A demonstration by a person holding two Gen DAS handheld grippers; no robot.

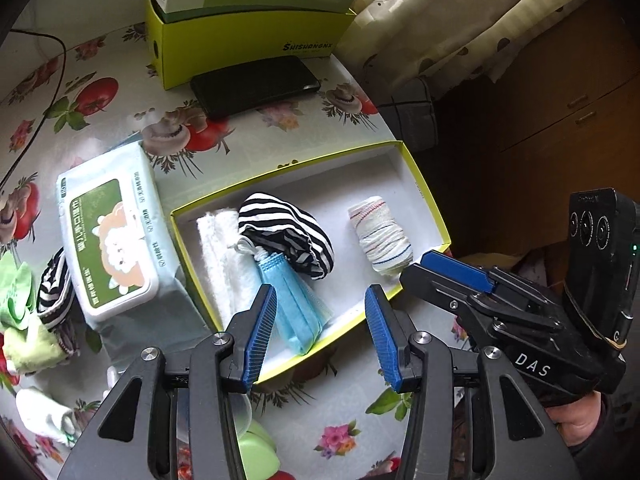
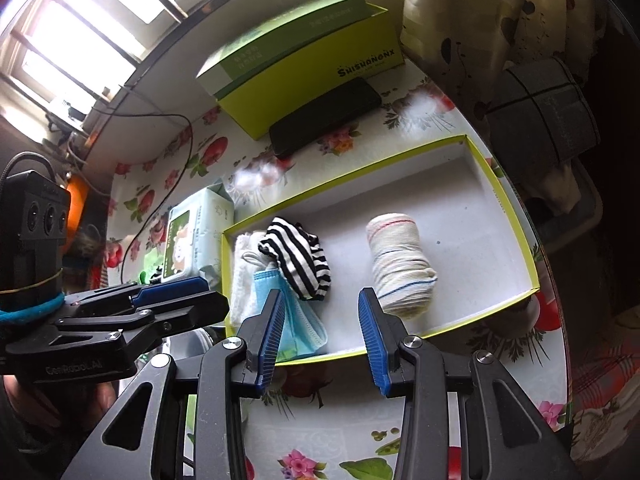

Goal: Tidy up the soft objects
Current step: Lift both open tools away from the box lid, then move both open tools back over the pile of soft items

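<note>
Both spread, empty: left gripper [image 1: 320, 332], right gripper [image 2: 322, 336] over yellow tray [image 1: 432, 204]. Leftover striped sock [image 1: 54, 288] far left of frame, nearer left gripper, lying top-to-bottom.

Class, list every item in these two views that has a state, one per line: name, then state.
left gripper: open, empty
right gripper: open, empty
tray: lidless, partly filled
rolled cloth: rolled, in tray
striped garment: crumpled, in tray
face mask: folded, in tray
wipes pack: lid shut
phone: screen dark
</note>
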